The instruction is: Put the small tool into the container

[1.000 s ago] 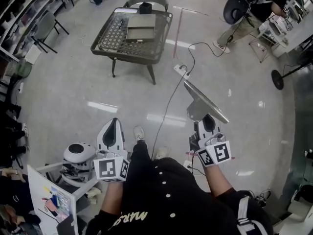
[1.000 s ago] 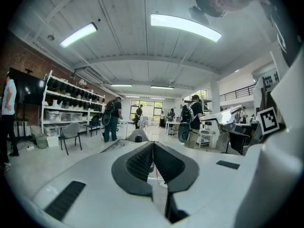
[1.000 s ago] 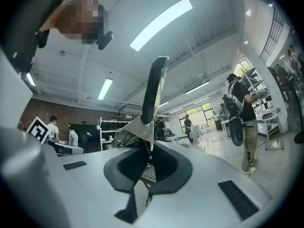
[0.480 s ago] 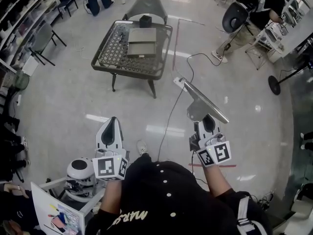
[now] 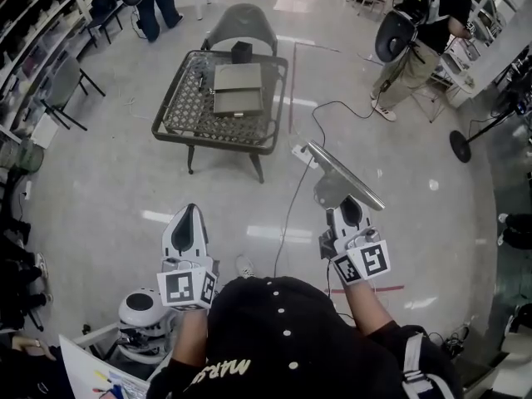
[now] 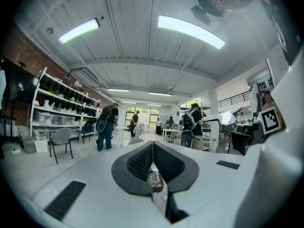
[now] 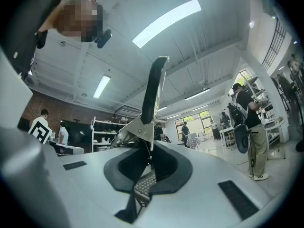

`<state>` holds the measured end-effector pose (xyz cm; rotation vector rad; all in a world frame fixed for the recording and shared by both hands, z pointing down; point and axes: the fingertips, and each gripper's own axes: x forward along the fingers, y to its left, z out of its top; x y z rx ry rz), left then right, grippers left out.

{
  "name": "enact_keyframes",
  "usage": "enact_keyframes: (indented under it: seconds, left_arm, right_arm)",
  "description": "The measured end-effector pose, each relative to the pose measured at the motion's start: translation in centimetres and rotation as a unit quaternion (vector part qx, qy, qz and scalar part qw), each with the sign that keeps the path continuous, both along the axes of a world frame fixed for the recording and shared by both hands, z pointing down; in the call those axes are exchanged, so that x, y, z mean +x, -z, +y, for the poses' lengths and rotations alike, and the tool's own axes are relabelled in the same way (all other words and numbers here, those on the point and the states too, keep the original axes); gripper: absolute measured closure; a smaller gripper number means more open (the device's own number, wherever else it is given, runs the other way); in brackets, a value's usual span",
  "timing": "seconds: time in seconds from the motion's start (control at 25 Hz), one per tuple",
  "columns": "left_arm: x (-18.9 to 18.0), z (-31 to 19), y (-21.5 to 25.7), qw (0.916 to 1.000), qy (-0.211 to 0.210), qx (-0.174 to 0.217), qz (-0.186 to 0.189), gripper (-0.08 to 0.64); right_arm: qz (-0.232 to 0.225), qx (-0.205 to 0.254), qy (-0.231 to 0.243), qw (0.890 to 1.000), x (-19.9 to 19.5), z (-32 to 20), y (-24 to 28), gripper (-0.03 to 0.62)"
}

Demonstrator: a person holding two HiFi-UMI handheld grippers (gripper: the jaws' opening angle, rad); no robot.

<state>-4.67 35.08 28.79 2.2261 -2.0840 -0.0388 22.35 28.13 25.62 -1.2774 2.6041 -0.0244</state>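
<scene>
Nearer than a second ago, the mesh surface [image 5: 187, 98] bearing the grey container [image 5: 237, 88] lies ahead, my right gripper [image 5: 349, 213] pinches the small tool [image 5: 342, 177], my left gripper [image 5: 189, 219] is pressed together empty, so I should carry the blade steady until over the container.

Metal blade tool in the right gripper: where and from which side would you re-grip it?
Grip the metal blade tool at its narrow tapered end, where the right gripper is shut on it, coming from that end. It flares into a wide flat blade with a dark bar along the far edge; the fingers probably only span the neck, pressing its flat faces.
</scene>
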Motion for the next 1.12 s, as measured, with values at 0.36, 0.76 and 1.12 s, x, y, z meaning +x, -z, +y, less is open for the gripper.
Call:
enact_keyframes:
  seconds: [0.36, 0.76, 1.12]
  left_arm:
    - [-3.0, -3.5, 0.1, 0.9996, -0.028, 0.007, -0.005, 0.534]
    - [-5.5, -4.7, -1.2, 0.9986, -0.052, -0.008, -0.001, 0.534]
    - [-5.5, -7.5, -2.0, 0.9983, -0.057, -0.011, -0.002, 0.534]
  right_arm:
    - [0.0, 0.006, -0.023, 1.0, -3.2, -2.1, -0.1, 0.565]
    - [0.008, -0.003, -0.045, 0.999, -5.0, -2.6, -0.8, 0.565]
    - [-0.002, -0.016, -0.04, 0.999, -5.7, -5.9, -1.7, 0.565]
